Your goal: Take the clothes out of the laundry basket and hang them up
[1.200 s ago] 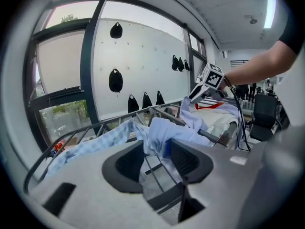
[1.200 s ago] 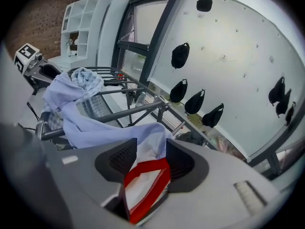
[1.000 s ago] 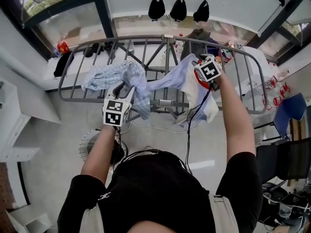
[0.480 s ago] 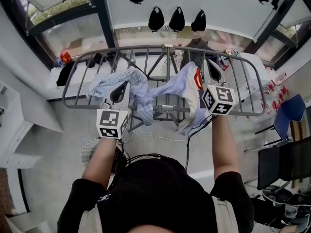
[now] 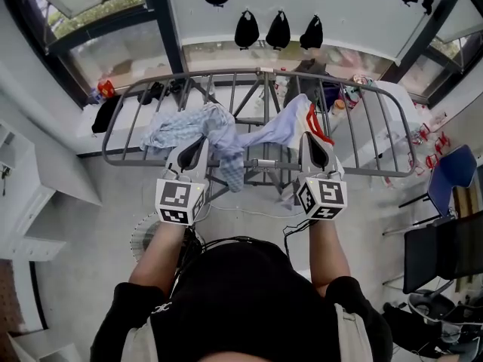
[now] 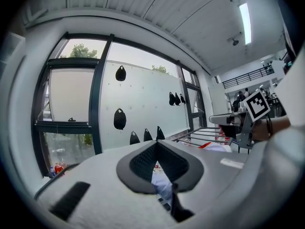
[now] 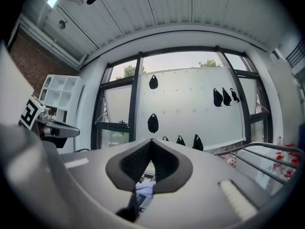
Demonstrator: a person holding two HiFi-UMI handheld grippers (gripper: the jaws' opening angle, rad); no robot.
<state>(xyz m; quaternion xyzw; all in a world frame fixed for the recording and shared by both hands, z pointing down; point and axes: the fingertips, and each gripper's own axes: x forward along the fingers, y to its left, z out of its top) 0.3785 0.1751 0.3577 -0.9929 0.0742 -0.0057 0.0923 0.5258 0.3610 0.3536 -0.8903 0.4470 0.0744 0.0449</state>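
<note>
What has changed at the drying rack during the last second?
The left gripper and, farther, the right gripper drew back from the clothes toward the person; both are now shut, empty. The checked garment and the pale blue garment stayed draped over the drying rack.

Nothing readable here honestly: no words, brands or numbers. Closest thing is the black-and-white square marker patterns on the cubes of the left hand-held gripper (image 5: 195, 145) and right hand-held gripper (image 5: 314, 140).

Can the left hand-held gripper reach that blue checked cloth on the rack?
Probably yes: the blue checked cloth lies draped on the drying rack just beyond the left hand-held gripper, with nothing between them, though its jaws are shut.
</note>
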